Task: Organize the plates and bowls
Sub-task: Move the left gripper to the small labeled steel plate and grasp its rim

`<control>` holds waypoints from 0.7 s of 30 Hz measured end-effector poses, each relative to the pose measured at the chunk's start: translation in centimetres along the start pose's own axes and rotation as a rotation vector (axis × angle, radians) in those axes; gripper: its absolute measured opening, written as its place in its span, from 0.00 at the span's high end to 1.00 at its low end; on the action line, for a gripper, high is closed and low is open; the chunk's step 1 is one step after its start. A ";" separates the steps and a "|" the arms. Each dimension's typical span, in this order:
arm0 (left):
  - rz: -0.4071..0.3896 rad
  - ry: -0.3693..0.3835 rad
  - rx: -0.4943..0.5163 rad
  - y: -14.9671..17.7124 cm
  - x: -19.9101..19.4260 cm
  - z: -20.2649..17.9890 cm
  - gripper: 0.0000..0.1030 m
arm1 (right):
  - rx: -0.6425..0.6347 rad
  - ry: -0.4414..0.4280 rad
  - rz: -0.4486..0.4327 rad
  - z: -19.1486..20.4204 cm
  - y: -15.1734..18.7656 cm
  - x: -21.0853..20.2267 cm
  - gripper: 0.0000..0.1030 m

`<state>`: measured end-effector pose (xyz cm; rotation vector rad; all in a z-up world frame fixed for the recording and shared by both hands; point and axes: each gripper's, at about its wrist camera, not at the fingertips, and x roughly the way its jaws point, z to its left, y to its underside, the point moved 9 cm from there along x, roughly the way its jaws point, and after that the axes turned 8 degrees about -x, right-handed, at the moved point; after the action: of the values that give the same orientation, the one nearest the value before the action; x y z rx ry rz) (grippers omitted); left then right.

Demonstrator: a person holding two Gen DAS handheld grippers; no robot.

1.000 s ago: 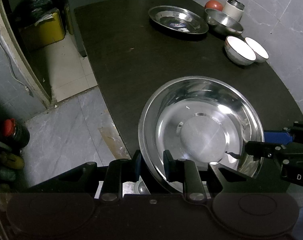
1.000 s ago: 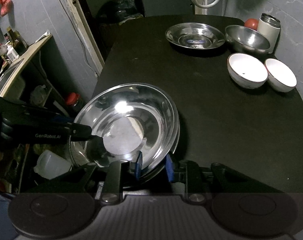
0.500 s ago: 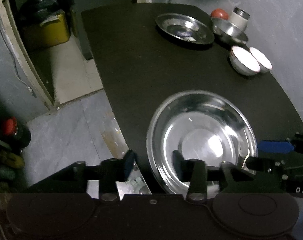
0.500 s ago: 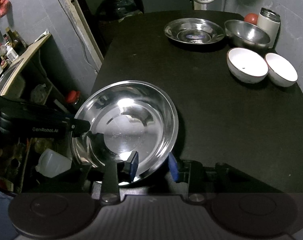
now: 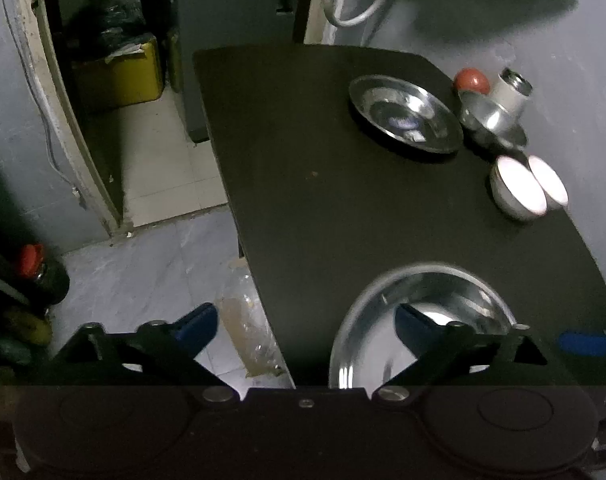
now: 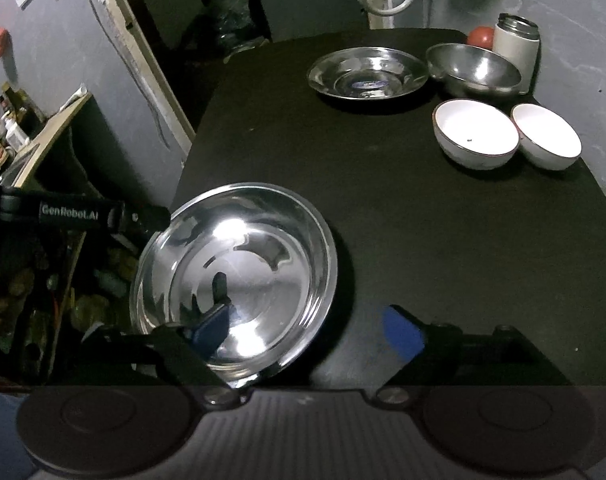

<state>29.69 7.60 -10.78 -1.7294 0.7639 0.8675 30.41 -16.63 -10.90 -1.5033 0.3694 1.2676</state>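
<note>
Steel plate (image 6: 239, 276) sat at table's (image 6: 443, 220) near-left edge, w/ both grippers, L (image 5: 303, 326) and R (image 6: 303, 330), spread wide after just opening, rim between each pair untouched; second plate (image 6: 369, 74) lay far at 12–1 o'clock, R hand nearer.

Steel plates: two, near (image 6: 239, 280) and far (image 6: 369, 74). Steel bowl (image 6: 473, 70): one. White bowls: two (image 6: 475, 134) (image 6: 547, 136). One flask (image 6: 517, 50), one red ball (image 6: 481, 36).
</note>
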 end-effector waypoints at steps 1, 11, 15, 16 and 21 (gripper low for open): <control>-0.008 0.000 -0.013 -0.6 0.2 0.2 0.01 | 0.005 0.002 -0.008 -0.1 -0.1 0.0 0.08; -0.071 0.072 -0.097 -7.7 2.5 0.1 0.01 | 0.069 0.053 -0.109 -2.4 -3.4 0.2 0.00; -0.114 0.093 -0.088 -11.0 3.9 -1.0 0.01 | 0.092 0.070 -0.168 -3.7 -6.3 0.7 0.00; -0.130 0.100 -0.082 -11.8 4.4 -1.3 0.01 | 0.097 0.075 -0.181 -4.1 -7.1 0.9 0.00; -0.162 0.138 -0.060 -14.9 7.1 -3.2 0.01 | 0.101 0.091 -0.226 -5.9 -11.1 2.4 0.00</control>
<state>46.38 8.17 -8.52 -1.8906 0.6828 0.6725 42.89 -16.59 -8.06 -1.4750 0.3081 0.9914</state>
